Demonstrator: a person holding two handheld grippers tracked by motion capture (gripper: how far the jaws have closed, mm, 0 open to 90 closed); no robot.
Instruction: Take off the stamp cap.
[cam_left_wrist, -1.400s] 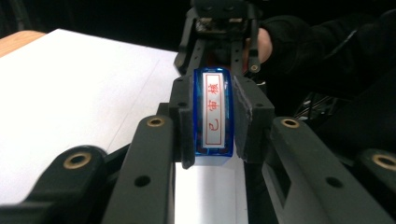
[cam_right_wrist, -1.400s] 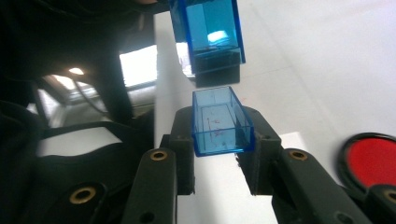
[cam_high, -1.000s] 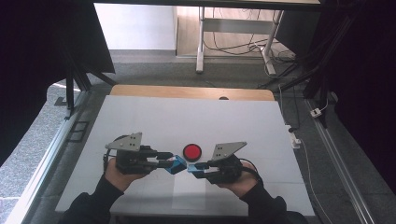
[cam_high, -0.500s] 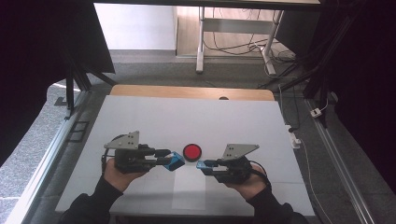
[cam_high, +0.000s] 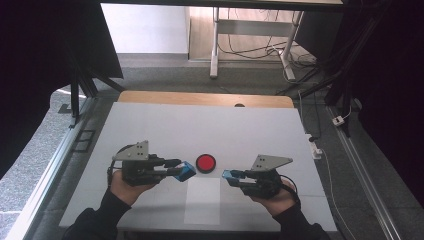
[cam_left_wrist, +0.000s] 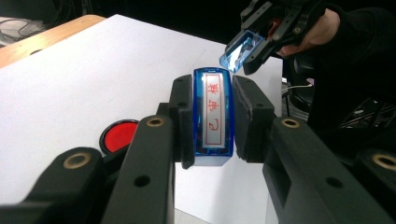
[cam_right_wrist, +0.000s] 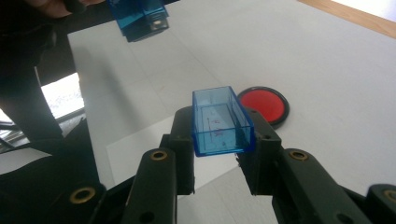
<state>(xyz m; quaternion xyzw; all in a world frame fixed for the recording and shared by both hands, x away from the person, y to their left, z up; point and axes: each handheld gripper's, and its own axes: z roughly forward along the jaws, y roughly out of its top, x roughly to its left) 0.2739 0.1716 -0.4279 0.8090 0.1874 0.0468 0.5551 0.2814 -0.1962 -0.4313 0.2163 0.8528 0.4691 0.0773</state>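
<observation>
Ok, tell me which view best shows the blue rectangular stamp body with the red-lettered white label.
The left gripper view: the blue stamp body sits close-up between the jaws, label legible. The high view shows it small at the left gripper; the right gripper view shows it partly cut off.

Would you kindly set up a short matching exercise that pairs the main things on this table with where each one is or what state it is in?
Things:
1. stamp body
2. clear blue cap
3. red ink pad
4. sheet of paper

Places or states:
A. lies flat on the table, nearest the person
B. clamped in the left tongs, red characters showing on its face
C. round, sits on the table between the two tongs
D. hollow, clamped in the right tongs

Pairs: 1-B, 2-D, 3-C, 4-A
</observation>
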